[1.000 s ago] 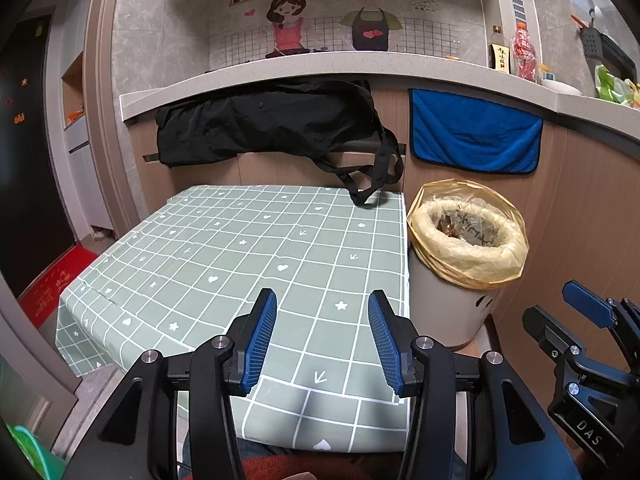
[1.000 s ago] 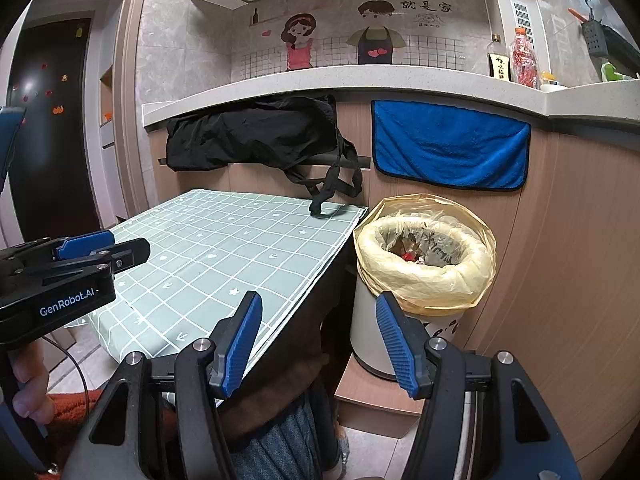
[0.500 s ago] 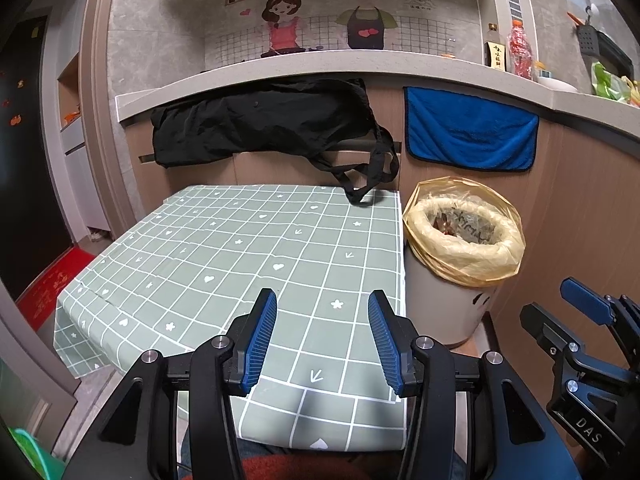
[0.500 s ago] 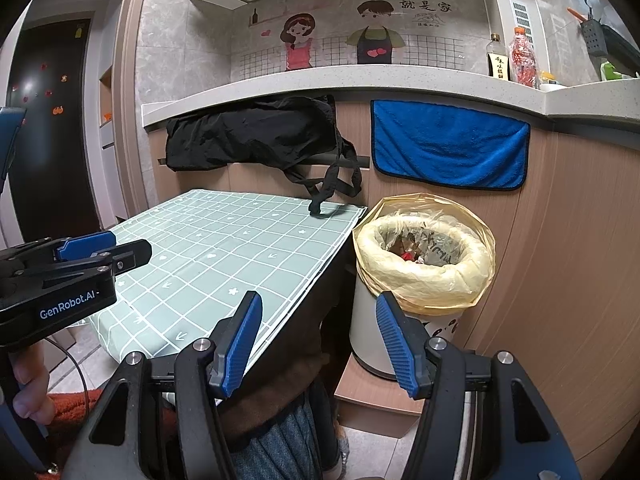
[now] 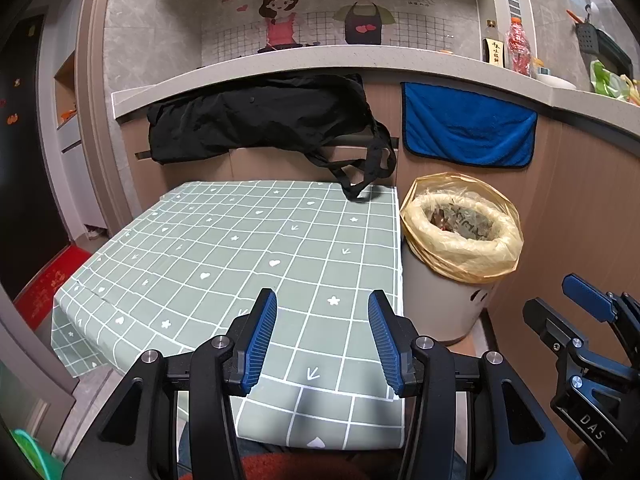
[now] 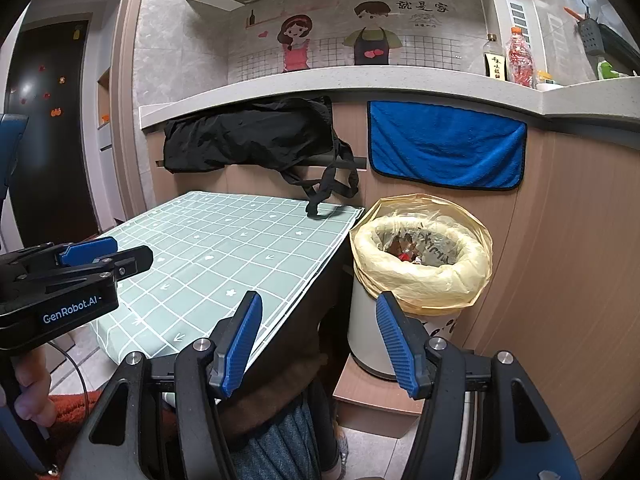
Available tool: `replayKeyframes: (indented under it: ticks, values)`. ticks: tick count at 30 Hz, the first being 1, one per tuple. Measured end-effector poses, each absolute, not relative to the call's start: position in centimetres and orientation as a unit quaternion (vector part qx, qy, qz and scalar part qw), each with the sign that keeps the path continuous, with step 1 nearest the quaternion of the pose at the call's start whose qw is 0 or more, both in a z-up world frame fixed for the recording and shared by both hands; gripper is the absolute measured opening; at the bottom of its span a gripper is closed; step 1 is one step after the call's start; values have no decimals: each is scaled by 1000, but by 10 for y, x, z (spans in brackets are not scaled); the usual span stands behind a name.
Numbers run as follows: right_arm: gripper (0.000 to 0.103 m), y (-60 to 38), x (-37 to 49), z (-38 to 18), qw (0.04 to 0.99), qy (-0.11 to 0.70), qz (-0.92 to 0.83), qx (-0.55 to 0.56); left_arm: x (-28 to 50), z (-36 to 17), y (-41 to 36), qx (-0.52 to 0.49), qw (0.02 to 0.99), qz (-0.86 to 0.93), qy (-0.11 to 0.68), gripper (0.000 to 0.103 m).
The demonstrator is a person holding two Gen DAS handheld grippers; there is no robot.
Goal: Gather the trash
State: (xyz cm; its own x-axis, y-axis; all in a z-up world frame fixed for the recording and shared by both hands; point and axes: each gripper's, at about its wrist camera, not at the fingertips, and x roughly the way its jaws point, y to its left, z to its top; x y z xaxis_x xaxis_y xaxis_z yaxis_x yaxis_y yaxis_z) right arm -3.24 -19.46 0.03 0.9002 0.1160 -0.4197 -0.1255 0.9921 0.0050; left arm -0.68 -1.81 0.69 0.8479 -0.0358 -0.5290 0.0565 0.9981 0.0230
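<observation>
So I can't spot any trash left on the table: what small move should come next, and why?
Probably pan the left claw toward the floor or the table's far side to search. Both it and the right claw are open and hold nothing, the green tablecloth shows only a black bag's strap, and the lined bin already holds trash.
</observation>
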Motion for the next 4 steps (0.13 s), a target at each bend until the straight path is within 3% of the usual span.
replayKeyframes:
  ticks: [4]
  values:
    - [57,-196,-32,0,974,215,63,-10,-6,6,-18,17,961,-25,276,50]
